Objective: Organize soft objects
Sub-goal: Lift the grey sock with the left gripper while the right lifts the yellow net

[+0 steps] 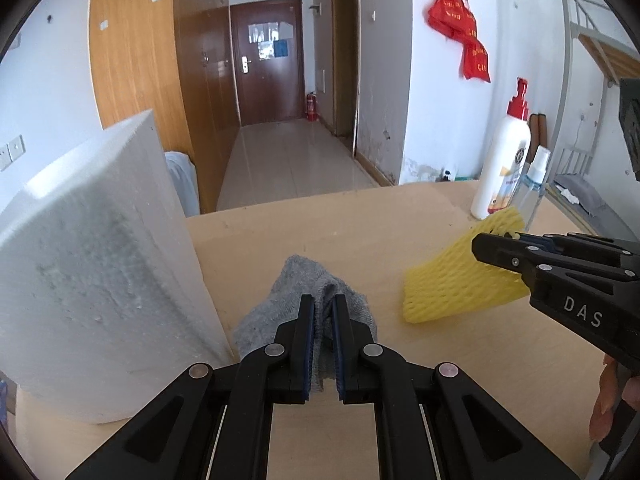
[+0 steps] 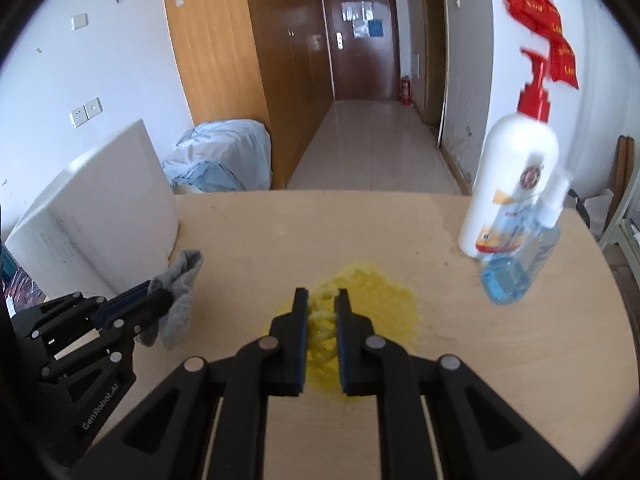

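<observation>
Your left gripper (image 1: 323,300) clamped on grey knit sock (image 1: 308,280) beside foam block (image 1: 92,256), right gripper (image 2: 323,294) clamped on yellow foam net (image 2: 372,300), bare tabletop (image 2: 320,232) ahead to the far edge.

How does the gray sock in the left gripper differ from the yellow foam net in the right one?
The gray sock is knit cloth, bunched and drooping; the yellow foam net is open mesh foam, holding a flatter, stiffer shape. The sock is beside the white foam block; the net is nearer the bottles. Both are soft and pinched: left gripper, right gripper.
</observation>
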`<state>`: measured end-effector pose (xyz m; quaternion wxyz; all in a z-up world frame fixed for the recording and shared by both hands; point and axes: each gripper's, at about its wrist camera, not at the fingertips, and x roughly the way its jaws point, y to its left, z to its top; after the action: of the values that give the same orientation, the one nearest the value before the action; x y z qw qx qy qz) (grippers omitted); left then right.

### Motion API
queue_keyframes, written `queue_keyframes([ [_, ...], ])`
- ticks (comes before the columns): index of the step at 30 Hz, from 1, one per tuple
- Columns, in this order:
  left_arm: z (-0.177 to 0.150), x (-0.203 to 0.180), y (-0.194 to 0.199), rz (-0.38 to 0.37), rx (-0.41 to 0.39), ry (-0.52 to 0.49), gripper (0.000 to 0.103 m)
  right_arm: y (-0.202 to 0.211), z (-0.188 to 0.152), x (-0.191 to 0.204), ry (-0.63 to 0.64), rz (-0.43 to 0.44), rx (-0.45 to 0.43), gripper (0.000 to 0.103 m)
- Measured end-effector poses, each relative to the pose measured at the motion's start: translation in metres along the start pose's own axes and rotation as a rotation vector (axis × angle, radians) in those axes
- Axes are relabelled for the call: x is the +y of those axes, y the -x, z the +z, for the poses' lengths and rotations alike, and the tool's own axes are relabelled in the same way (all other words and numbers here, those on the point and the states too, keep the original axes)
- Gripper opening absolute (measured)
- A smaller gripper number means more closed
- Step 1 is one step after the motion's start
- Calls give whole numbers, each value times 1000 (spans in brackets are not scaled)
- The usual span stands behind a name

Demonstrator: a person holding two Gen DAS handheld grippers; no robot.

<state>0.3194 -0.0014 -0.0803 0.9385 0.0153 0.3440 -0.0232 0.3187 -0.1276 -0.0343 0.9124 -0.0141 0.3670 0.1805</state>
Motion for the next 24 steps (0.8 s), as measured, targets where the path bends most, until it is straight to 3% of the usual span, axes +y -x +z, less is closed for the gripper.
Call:
queue_keyframes([
  [13, -3, 0, 35, 0, -43, 3, 7, 27, -7, 3, -12, -14, -51, 15],
  [22, -16, -10, 27, -59, 13, -10, 6, 37, -14, 1, -28, -13, -61, 15],
  [24, -19, -11, 22, -59, 33, -10, 10, 34, -16, 1, -28, -10, -53, 15],
])
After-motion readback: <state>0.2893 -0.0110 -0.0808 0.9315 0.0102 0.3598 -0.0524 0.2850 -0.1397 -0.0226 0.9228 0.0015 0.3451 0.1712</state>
